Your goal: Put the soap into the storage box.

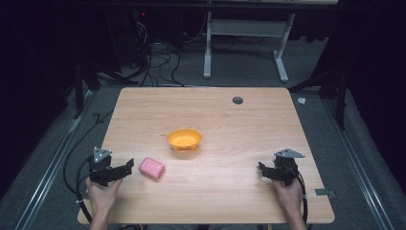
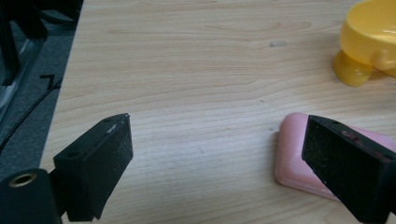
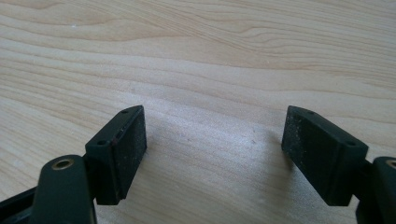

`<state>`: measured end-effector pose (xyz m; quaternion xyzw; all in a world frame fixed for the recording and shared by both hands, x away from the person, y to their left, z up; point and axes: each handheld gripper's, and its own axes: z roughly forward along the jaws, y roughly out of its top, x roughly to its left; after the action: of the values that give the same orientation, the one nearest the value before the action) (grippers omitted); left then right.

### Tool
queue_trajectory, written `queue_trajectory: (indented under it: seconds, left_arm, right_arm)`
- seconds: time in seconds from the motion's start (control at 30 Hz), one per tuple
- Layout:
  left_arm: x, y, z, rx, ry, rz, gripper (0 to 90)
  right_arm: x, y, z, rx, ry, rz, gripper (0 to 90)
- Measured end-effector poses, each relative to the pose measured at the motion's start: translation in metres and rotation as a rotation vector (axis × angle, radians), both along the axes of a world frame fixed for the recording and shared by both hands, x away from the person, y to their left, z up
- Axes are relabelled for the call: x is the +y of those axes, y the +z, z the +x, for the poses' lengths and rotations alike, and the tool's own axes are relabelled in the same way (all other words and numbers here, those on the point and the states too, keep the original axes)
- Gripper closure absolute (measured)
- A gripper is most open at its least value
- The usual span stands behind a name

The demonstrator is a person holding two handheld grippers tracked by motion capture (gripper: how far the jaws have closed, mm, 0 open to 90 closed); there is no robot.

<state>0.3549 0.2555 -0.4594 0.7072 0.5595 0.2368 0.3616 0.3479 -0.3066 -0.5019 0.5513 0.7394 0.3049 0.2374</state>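
Spread left gripper (image 2: 215,154) beside pink soap (image 2: 292,163)

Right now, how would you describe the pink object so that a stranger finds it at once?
On the wooden table, look left of and nearer than the yellow bowl. The pink soap bar lies flat there, just ahead of the open left gripper. It is the only pink, rounded rectangular thing there.

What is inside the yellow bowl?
The yellow bowl looks empty in the high view, showing only its own yellow inside. The pink soap lies beside it on the table. Underneath the bowl stays hidden.
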Motion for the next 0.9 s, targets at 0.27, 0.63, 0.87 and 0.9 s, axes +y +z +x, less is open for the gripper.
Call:
queue_trajectory:
  seconds: [0.27,0.63,0.87,0.9]
  left_arm:
    - [-0.021,0.003,-0.006,0.022,-0.061,0.008,8.1]
    - [-0.045,0.000,-0.007,0.046,-0.132,0.039,6.2]
    - [-0.055,-0.004,-0.003,0.079,-0.161,0.041,4.2]
    - [-0.057,-0.005,-0.002,0.082,-0.163,0.044,3.9]
  right_arm:
    - [0.000,0.000,0.000,0.001,0.000,0.001,22.7]
    - [0.000,0.000,0.000,-0.001,0.002,0.001,22.7]
    - [0.000,0.000,0.000,-0.002,0.001,0.003,22.7]
    - [0.001,0.000,0.000,-0.001,0.001,0.003,22.7]
